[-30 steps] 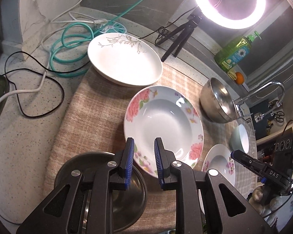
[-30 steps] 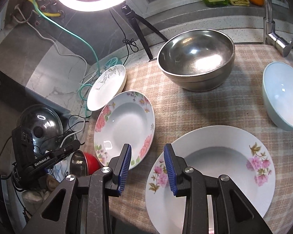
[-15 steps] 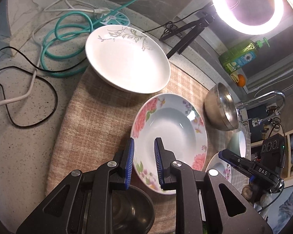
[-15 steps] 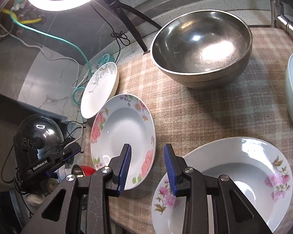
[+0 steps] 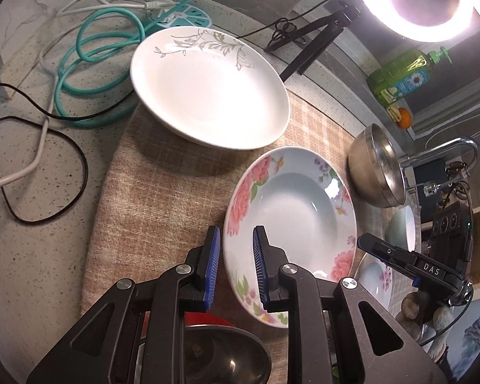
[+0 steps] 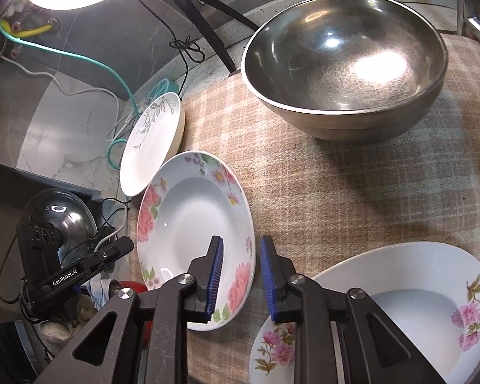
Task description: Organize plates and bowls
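Note:
A pink-rose deep plate [image 5: 299,220] [image 6: 188,230] lies on the checked cloth between both grippers. My left gripper [image 5: 236,267] is open and empty, its jaws on either side of the plate's left rim. My right gripper [image 6: 241,276] is open and empty, its jaws on either side of the plate's right rim. A white plate with grey leaves [image 5: 208,86] [image 6: 153,140] lies beyond. A second floral plate [image 6: 400,313] lies under my right gripper. A large steel bowl [image 6: 345,73] [image 5: 376,166] stands at the back. A pale green bowl [image 5: 401,228] sits further right.
Checked cloth [image 6: 336,192] covers the counter. Teal hose [image 5: 89,73] and black and white cables [image 5: 48,147] lie at the left. A ring light on a tripod [image 5: 422,3], a green soap bottle [image 5: 403,76] and a tap [image 5: 448,150] stand behind. A dark bowl [image 5: 217,355] sits below my left gripper.
Both grippers moved forward and closed in on the rose plate from opposite sides. The right gripper's jaws now straddle its right rim; the left gripper's jaws straddle its left rim.

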Motion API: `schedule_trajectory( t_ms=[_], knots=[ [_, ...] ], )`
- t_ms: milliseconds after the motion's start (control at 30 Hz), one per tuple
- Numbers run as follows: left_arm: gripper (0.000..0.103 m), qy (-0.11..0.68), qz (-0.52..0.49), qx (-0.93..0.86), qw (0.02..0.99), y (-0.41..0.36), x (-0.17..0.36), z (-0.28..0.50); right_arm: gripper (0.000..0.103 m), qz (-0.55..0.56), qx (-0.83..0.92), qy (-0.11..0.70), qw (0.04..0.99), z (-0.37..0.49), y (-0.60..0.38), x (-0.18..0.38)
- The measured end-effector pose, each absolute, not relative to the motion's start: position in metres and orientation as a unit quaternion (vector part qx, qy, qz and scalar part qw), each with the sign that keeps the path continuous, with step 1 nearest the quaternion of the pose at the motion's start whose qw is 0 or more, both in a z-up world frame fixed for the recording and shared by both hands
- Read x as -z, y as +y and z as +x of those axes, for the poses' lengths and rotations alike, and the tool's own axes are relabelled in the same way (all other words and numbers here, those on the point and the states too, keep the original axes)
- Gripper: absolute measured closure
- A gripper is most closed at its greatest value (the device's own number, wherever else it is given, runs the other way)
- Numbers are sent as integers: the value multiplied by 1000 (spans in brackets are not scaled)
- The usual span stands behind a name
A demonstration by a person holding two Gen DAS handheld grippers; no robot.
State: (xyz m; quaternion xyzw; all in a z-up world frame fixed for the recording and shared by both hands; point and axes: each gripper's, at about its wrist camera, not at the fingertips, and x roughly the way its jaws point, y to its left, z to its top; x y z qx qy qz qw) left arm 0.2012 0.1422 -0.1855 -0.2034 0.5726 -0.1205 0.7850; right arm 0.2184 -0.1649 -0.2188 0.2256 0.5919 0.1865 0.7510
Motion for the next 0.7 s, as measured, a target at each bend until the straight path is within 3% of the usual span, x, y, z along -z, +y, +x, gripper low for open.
schedule_trajectory(
  t_ms=[333,700],
  knots=[
    [84,579,-198,121,782,139,195,206,92,218,-181,599,749,226,-160,228],
    [94,575,-201,122,784,142,197,207,95,220,-182,604,744,229,-159,233]
  ],
)
